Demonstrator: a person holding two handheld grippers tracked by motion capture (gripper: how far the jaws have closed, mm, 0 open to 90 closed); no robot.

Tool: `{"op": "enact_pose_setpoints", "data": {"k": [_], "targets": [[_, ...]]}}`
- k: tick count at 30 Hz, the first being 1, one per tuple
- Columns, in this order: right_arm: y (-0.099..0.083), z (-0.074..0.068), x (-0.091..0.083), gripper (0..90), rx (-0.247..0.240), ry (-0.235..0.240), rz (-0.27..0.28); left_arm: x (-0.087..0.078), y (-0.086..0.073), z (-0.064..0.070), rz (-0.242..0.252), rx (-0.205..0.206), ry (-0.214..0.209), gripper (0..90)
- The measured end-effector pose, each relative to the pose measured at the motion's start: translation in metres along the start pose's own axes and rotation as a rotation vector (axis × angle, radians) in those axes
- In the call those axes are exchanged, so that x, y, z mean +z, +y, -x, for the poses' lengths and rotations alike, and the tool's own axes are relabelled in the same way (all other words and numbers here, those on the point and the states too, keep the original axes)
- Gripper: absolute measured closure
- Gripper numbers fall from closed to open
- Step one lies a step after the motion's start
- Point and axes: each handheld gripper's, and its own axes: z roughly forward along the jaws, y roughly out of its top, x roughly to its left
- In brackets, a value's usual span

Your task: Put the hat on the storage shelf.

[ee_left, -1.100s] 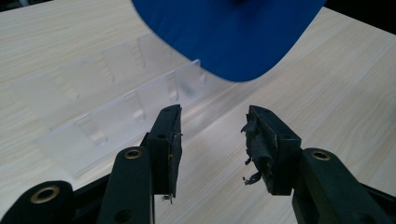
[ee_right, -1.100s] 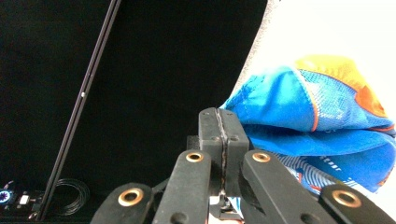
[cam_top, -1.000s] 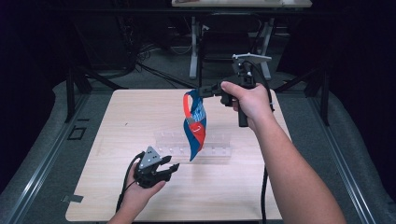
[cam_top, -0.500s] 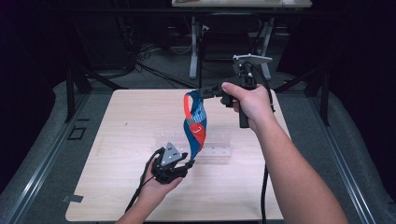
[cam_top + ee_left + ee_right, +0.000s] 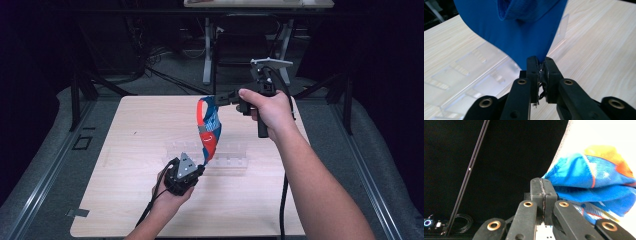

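The blue, red and orange patterned fabric sock [image 5: 208,131] is hanging in the air above the middle of the pale wood-grain tabletop [image 5: 125,150], stretched between the two tools. The right gripper [image 5: 220,99], held up high in the person's right hand [image 5: 267,107], is pinching the sock's top edge; in the right gripper view its jaws are pressing flat together with the blue cloth [image 5: 594,187] bunching out to one side of them. The left gripper [image 5: 200,167], sitting low in the left hand [image 5: 172,192] near the table's front, is clamping the sock's lower tip; in the left gripper view the jaws are closing on a narrow point of the blue fabric [image 5: 524,37], which is spreading upward from there.

Just behind the left gripper, a clear plastic compartmented tray [image 5: 230,152] is lying flat on the table, and the sock's lower end is hanging in front of it, near its left part. The left gripper view is showing the tray's transparent walls [image 5: 474,72] just beside the jaws.

The tabletop is lying bare to the left of the tray and along the far edge, with open wood also running toward the right edge. Grey flooring [image 5: 45,165] and dark stand legs [image 5: 80,95] are surrounding the table.
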Motion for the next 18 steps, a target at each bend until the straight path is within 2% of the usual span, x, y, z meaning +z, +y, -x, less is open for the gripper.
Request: {"op": "enact_pose_setpoints", "data": {"k": [6,12,18], "targets": [[-0.001,0.0,0.004,90.0,-0.004,-0.005,-0.017,-0.001,-0.005,-0.009,-0.001,0.002,0.019,87.7],[-0.001,0.0,0.008,90.0,-0.008,-0.006,-0.021,0.003,-0.005,-0.013,-0.006,-0.009,0.01,88.1],[-0.001,0.012,0.009,90.0,0.015,-0.01,-0.013,0.008,-0.007,-0.017,-0.014,-0.033,-0.002,88.2]]}}
